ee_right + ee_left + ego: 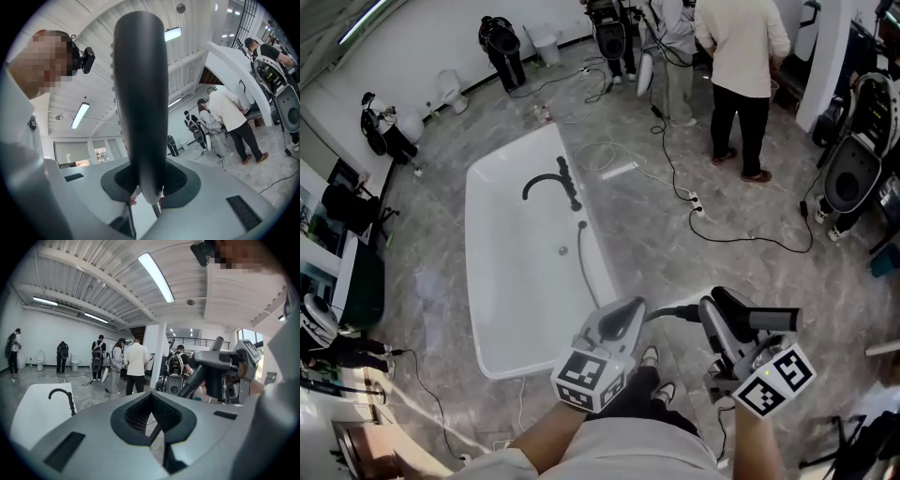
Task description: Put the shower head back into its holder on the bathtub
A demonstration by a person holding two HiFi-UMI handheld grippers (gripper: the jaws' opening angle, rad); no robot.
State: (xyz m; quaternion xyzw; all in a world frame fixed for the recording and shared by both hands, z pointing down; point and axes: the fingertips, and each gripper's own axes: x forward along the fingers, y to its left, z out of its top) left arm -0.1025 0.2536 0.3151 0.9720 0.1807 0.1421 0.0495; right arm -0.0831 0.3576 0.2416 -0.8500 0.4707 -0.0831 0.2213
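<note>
2 grippers short of bathtub (517,281), near end. Our right gripper (146,190) clamps shower head (140,93), handle upright between jaws, hose (589,272) trailing to bathtub rim. Left gripper (151,414) closed, empty, nearer bathtub. Holder (581,225), we judge, at hose root on rim, ahead-left.

Big open room. Grey marble floor (750,281) with black cables (741,239) snaking all over, white walls (422,47), a couple of toilets (450,89) parked along the far one. Ribbed white ceiling (93,282) with strip lights (156,270), a white pillar (159,352), and people (741,56) standing around.
</note>
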